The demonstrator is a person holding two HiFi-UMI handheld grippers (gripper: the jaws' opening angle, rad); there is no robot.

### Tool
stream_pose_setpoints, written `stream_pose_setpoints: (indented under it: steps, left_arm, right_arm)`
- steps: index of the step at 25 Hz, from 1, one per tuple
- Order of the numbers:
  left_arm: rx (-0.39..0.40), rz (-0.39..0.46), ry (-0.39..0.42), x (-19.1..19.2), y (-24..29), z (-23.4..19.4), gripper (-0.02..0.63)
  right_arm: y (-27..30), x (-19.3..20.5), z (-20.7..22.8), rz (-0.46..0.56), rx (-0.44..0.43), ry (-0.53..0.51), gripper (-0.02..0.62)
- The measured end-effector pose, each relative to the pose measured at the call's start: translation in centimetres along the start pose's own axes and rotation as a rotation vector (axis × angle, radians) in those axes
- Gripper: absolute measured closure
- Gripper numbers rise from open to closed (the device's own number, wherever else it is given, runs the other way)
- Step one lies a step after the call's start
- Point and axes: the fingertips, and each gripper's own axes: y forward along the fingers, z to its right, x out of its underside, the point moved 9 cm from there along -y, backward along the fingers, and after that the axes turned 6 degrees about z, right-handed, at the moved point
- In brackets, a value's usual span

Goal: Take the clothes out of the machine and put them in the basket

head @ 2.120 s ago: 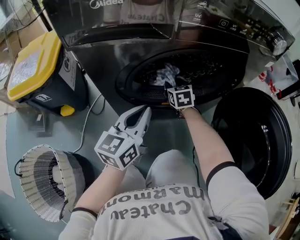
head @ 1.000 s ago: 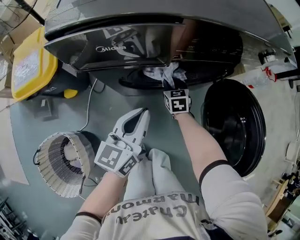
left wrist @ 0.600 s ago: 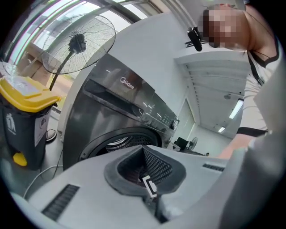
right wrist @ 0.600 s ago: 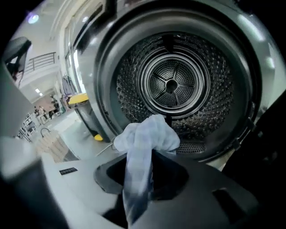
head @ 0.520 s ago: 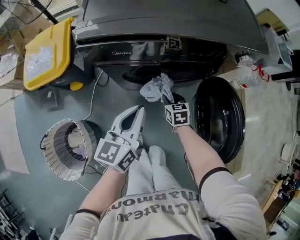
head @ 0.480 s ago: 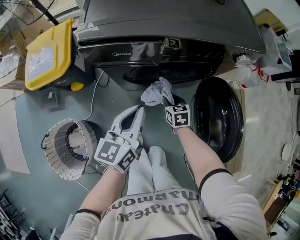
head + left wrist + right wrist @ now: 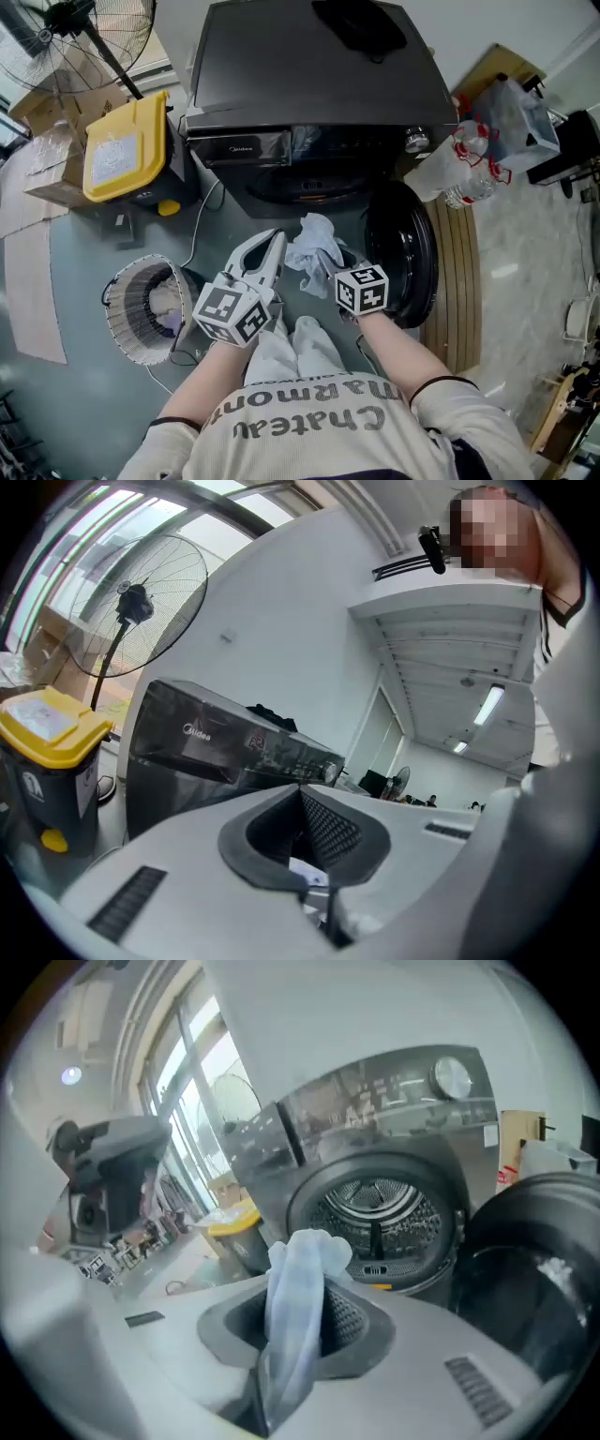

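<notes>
My right gripper (image 7: pixel 330 266) has its jaws closing on a crumpled pale blue-white cloth (image 7: pixel 314 246). The cloth is on the near side of the dark grey front-loading washing machine (image 7: pixel 309 84), left of its open round black door (image 7: pixel 405 253). My left gripper (image 7: pixel 274 241), jaws together and empty, sits between the cloth and the round slatted basket (image 7: pixel 125 317) at the left.

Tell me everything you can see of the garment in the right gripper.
The garment is a pale, whitish piece of soft, crumpled fabric. The right gripper has it pinched between its jaws, with a bunched fold standing up past them. It is out of the drum, in the air beside the open door, seemingly touching nothing else.
</notes>
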Motion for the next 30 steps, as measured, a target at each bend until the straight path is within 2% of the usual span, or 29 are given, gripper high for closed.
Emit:
stream_pose_setpoints:
  steps: [5,10,16,18,23,30]
  left_arm:
    - [0.015,0.045,-0.001,-4.1,-1.2,4.2,0.598]
    - [0.019,0.14,0.011,-9.4,-2.2,7.8,0.598]
    - [0.019,0.174,0.042,-14.7,-4.6,10.4,0.598]
    - [0.016,0.198,0.053,-16.3,-6.0,10.4,0.598]
    - [0.001,0.22,0.079,-19.2,-9.8,9.7,0.598]
    - [-0.036,0.272,0.15,-23.8,-15.8,6.5,0.598]
  right_arm:
    - [-7.0,-7.1,-2.7,0.2,-0.065,0.009,0.488]
    - [-12.5,-14.3,-6.1,0.389,-0.109,-0.042,0.489]
    - [-17.9,-21.8,-10.5,0.6,-0.148,-0.195,0.489]
    - [-19.1,-23.7,-12.3,0.653,-0.177,-0.213,0.489]
    - [-20.8,-26.7,-16.5,0.717,-0.211,-0.239,0.488]
    - [-18.5,-28.7,-22.7,0.747,-0.212,-0.227,0.486]
